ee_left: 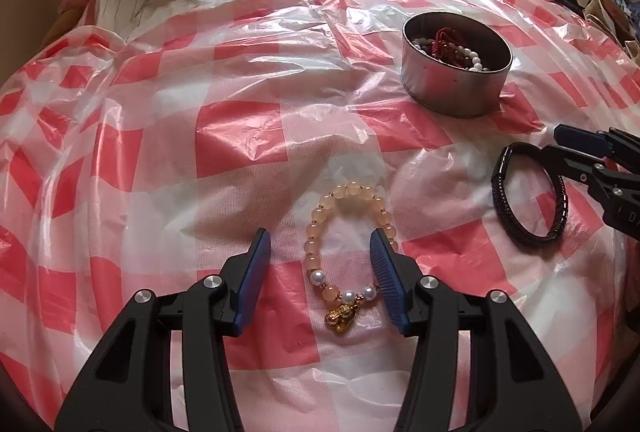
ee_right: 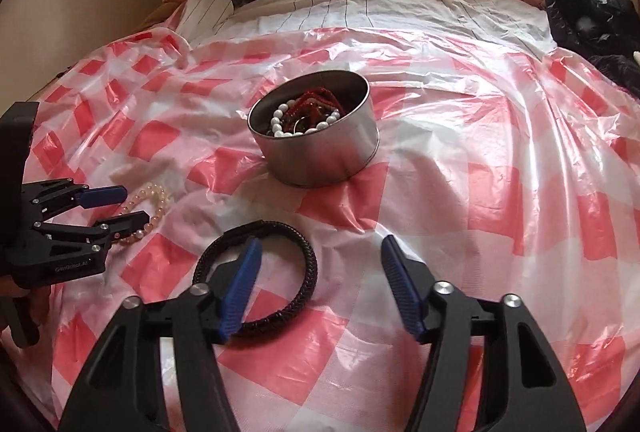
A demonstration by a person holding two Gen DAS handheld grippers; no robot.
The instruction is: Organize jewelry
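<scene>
Peach-coloured glass beads of the bracelet with a gold charm [ee_left: 347, 249] lie between my left gripper's [ee_left: 320, 252] spread fingers, its right side under one pad. My right gripper [ee_right: 318, 260] (also spread) has one finger over the black braided leather bangle [ee_right: 256, 276]. Beyond both stands the round metal tin [ee_right: 320, 156], with bare red-and-white checked plastic sheet [ee_right: 500, 172] all around it.

Left gripper [ee_left: 320, 252] and right gripper [ee_right: 318, 258] both low, jaws spread wide.
</scene>
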